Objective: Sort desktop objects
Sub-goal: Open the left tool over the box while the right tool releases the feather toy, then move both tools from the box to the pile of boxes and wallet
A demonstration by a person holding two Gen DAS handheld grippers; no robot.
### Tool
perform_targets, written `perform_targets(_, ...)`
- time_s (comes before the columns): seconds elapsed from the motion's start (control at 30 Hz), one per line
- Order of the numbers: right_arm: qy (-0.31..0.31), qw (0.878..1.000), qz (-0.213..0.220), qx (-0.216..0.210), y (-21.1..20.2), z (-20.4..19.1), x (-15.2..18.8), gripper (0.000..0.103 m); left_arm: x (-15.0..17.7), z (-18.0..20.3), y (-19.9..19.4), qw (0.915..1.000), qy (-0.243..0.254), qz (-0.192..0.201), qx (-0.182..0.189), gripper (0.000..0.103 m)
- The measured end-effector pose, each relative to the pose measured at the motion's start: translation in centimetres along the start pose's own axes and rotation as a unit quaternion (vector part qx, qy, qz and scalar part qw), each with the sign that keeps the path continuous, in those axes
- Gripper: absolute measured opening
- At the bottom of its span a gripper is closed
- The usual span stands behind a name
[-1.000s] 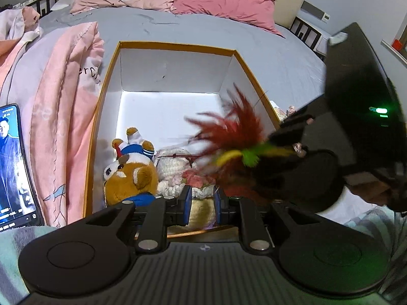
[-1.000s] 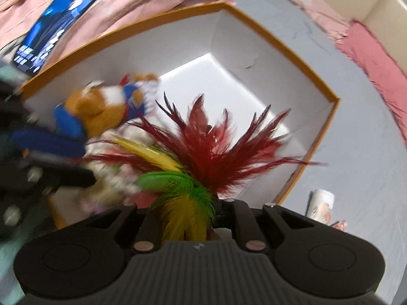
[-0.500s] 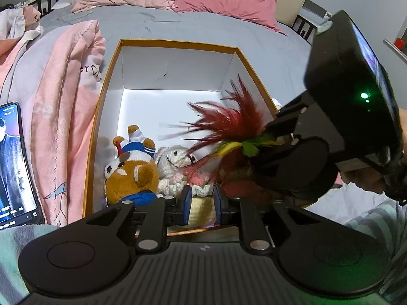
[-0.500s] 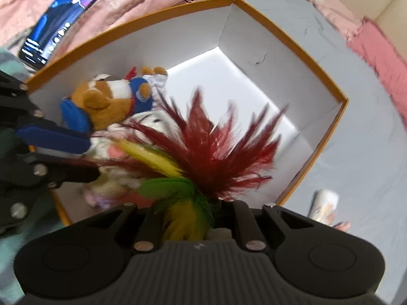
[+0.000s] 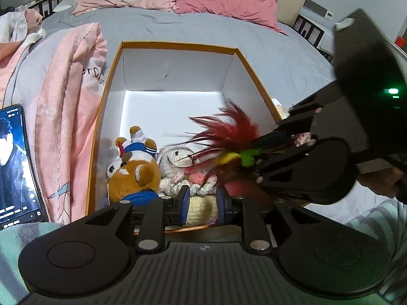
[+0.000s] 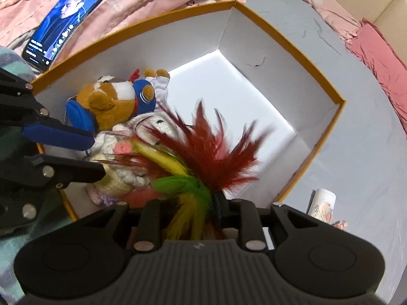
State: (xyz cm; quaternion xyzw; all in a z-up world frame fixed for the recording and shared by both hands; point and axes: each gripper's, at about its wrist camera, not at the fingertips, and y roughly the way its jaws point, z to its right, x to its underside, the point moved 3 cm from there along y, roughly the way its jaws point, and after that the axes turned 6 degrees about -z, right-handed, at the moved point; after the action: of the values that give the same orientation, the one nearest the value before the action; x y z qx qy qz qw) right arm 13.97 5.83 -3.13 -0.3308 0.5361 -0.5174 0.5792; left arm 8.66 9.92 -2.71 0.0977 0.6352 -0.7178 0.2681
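Note:
An orange-rimmed white box [image 5: 112, 81] [image 6: 318, 73] lies on the bed. In its near end sit a brown plush dog in blue [image 5: 132, 175] [image 6: 112, 101] and a cream crocheted doll [image 5: 178, 170] [image 6: 119, 167]. My right gripper [image 6: 195, 203] is shut on a feather toy [image 6: 208, 150] with red, yellow and green plumes, held over the box's near right part; it also shows in the left wrist view [image 5: 229, 137]. My left gripper [image 5: 202, 203] is open and empty, its blue pads [image 5: 184, 204] just above the box's near rim over the doll.
A lit phone [image 5: 15, 162] [image 6: 66, 17] lies left of the box on a pink blanket [image 5: 68, 117]. A small white tube [image 6: 321, 203] lies on the grey sheet right of the box. Pink pillows [image 5: 223, 2] sit at the bed's head.
The right gripper has carried the feather toy lower and deeper into the box, closer to the plush toys. The left gripper has stayed at the near rim.

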Motion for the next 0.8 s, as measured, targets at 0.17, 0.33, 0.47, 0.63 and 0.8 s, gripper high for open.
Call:
perform_targets(0.17,0.031,0.999,0.037,-0.018,-2.2,0.3,1.6,0.033,0.1,0.4,-0.7,1.0000,0.004,0.009,-0.003,0.027)
perform_targets(0.33,0.084,0.991,0.098,-0.025,-5.5,0.6,4.2,0.037,0.1,1.7,-1.7,0.9995,0.018,0.025,0.001,0.027)
perform_targets(0.47,0.130,0.981,0.142,-0.007,-7.6,1.4,6.8,0.038,-0.2,3.3,-2.2,0.9987,0.035,0.037,0.004,0.027)
perform_targets(0.63,0.194,0.967,0.166,0.022,-9.5,3.0,10.6,0.038,-0.5,5.7,-2.4,0.9969,0.061,0.046,0.019,0.027)
perform_targets(0.8,0.263,0.948,0.176,0.043,-9.9,4.9,14.3,0.042,-0.9,8.2,-1.8,0.9951,0.081,0.042,0.038,0.027)
